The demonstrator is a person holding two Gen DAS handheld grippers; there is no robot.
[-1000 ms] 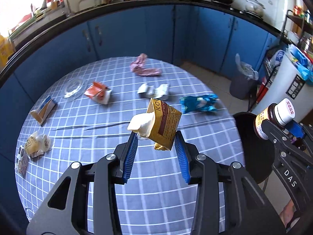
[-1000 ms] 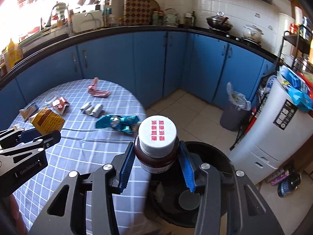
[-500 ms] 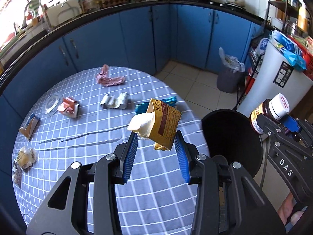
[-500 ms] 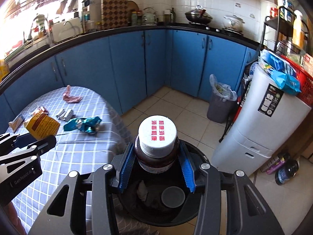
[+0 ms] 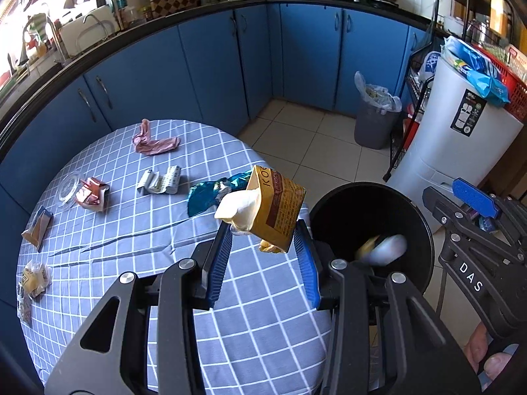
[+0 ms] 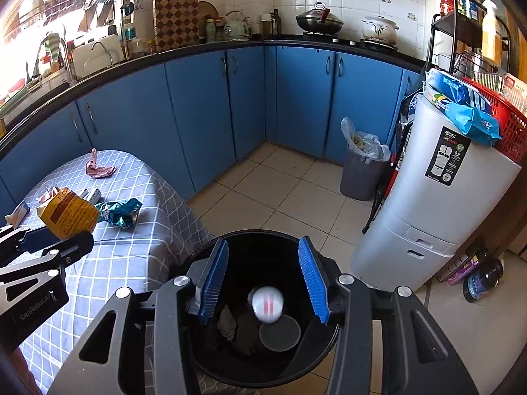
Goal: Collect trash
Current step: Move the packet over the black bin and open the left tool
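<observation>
My left gripper (image 5: 262, 250) is shut on a yellow-brown carton (image 5: 275, 209) with crumpled tissue (image 5: 237, 210) stuck in it, held above the table's right edge beside the black bin (image 5: 425, 230). The carton also shows in the right wrist view (image 6: 67, 214). My right gripper (image 6: 263, 276) is open and empty over the black bin (image 6: 214, 362). The brown bottle with a white cap (image 6: 267, 303) is blurred, falling inside the bin; it also shows blurred in the left wrist view (image 5: 383, 247).
On the checked tablecloth (image 5: 131, 230) lie a teal wrapper (image 5: 207, 194), a white blister pack (image 5: 159, 181), a pink wrapper (image 5: 153, 141), a red wrapper (image 5: 92, 194) and other scraps. A grey lined bin (image 6: 360, 164) and a white appliance (image 6: 438, 204) stand on the tiled floor.
My right gripper opened and let go of the bottle, which now drops into the black bin. My left gripper with the carton moved right, closer to the bin.
</observation>
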